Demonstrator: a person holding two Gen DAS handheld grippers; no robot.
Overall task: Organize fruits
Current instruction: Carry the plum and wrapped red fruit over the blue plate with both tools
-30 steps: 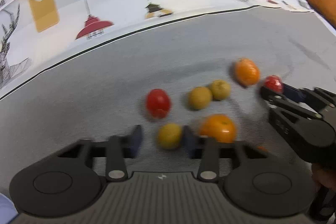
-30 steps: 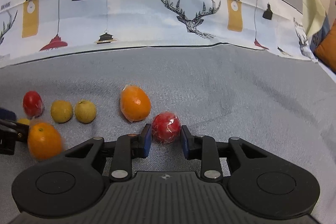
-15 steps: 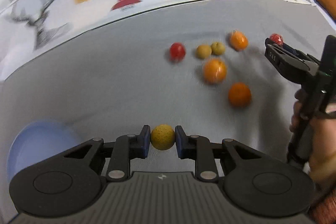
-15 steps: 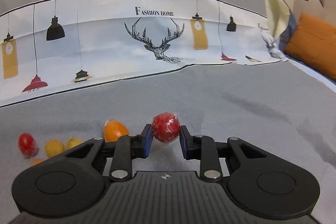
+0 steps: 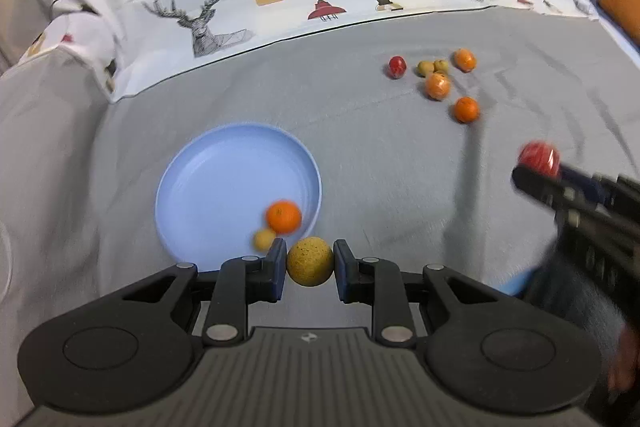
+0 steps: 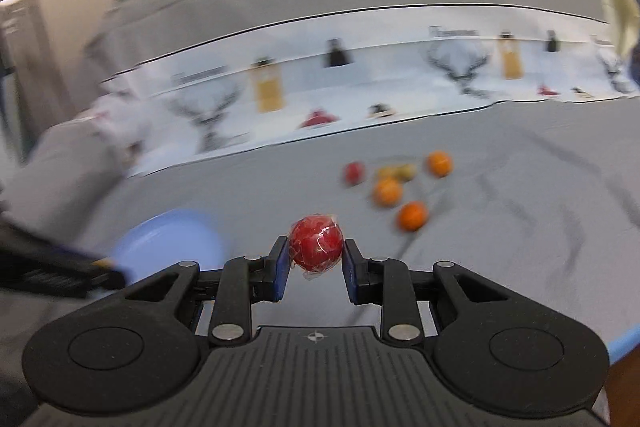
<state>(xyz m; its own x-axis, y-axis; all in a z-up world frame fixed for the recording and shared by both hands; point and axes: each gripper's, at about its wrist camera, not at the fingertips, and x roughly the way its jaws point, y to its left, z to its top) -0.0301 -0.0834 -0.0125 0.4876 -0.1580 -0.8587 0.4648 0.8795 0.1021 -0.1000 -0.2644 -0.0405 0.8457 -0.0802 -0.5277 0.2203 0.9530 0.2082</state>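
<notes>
In my left wrist view, my left gripper (image 5: 310, 265) clamps a round yellow fruit (image 5: 310, 266) at lower centre; being a ball, it shows no long axis. Just above left lies the blue plate (image 5: 224, 163), holding an orange (image 5: 283, 216) touching a small yellow fruit (image 5: 264, 239). Loose fruits (image 5: 438, 79) cluster at upper right. In my right wrist view, my right gripper (image 6: 316, 259) pinches a wrapped red fruit (image 6: 316, 242) at centre, equally round; the blurred plate (image 6: 172, 243) sits at left.
</notes>
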